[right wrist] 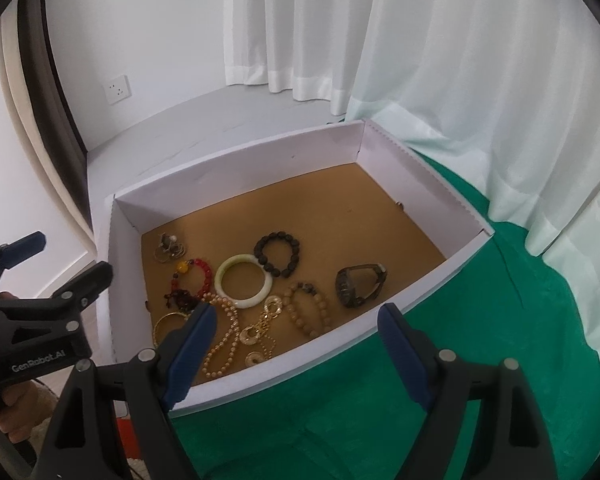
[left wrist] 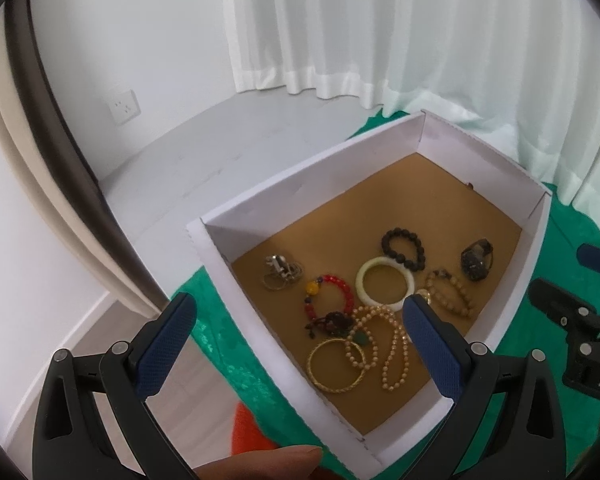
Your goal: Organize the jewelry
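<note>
A white cardboard box [left wrist: 260, 192] [right wrist: 228, 168] with a brown floor holds the jewelry: a white jade bangle [left wrist: 385, 283] [right wrist: 243, 281], a black bead bracelet [left wrist: 403, 249] [right wrist: 278, 254], a red bead bracelet [left wrist: 329, 296] [right wrist: 192, 276], a gold bangle [left wrist: 336, 366], a pearl necklace [left wrist: 380, 340] [right wrist: 224, 336], a tan bead bracelet [left wrist: 448, 290] [right wrist: 308, 308], a dark watch [left wrist: 476, 264] [right wrist: 360, 284] and silver earrings [left wrist: 280, 272] [right wrist: 170, 248]. My left gripper [left wrist: 298, 312] is open above the box's near-left corner. My right gripper [right wrist: 296, 320] is open above the near wall. Both are empty.
The box sits on a green cloth [right wrist: 380, 400] over a low surface. White curtains [right wrist: 420, 60] hang behind and to the right. A wall socket [left wrist: 125, 107] is on the back wall. An orange item [left wrist: 248, 428] lies under the cloth's near edge.
</note>
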{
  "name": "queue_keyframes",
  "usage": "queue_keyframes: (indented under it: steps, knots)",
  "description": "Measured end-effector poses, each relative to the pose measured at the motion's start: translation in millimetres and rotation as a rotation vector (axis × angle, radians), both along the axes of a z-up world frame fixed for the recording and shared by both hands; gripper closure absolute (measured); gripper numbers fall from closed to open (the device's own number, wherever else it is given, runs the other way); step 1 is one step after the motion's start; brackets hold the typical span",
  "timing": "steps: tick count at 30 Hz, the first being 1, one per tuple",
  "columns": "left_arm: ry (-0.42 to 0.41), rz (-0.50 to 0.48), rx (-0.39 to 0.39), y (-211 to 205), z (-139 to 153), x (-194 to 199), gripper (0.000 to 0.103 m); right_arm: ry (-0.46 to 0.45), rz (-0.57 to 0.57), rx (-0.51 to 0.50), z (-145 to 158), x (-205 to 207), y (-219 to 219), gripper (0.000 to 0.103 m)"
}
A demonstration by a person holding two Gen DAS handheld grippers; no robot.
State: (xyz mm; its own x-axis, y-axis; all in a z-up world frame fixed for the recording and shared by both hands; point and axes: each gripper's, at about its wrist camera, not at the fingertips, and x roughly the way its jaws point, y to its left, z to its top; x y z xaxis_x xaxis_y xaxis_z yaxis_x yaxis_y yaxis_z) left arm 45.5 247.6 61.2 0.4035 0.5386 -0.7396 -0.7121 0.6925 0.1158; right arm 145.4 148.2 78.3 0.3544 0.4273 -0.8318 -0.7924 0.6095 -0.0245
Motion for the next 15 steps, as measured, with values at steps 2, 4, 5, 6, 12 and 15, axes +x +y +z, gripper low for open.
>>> queue_keyframes:
  steps: [2, 4, 5, 6, 12, 15]
  knots:
    - [0.002, -0.001, 0.000, -0.6, -0.2, 0.4, 0.001, -0.011, -0.003, -0.009, -0.9, 0.9, 1.0, 0.019]
    - [0.004, -0.004, -0.009, -1.1, -1.2, 1.1, 0.001, -0.017, -0.008, -0.013, -1.9, 2.2, 1.4, 0.019]
    - [0.005, -0.006, -0.011, -1.5, -2.1, 1.9, 0.001, -0.025, -0.009, -0.019, -2.9, 2.7, 2.2, 0.019]
    - [0.009, -0.009, -0.011, -2.2, -3.1, 2.7, 0.001, -0.031, -0.010, -0.024, -3.7, 2.6, 2.7, 0.019]
    - [0.020, -0.013, -0.012, -3.8, -7.2, 6.0, 0.001, -0.055, -0.004, -0.050, -8.3, 2.8, 6.1, 0.019]
    - [0.021, -0.007, -0.015, -3.3, -9.5, 6.1, 0.001, -0.069, 0.003, -0.055, -8.2, 1.0, 8.1, 0.019]
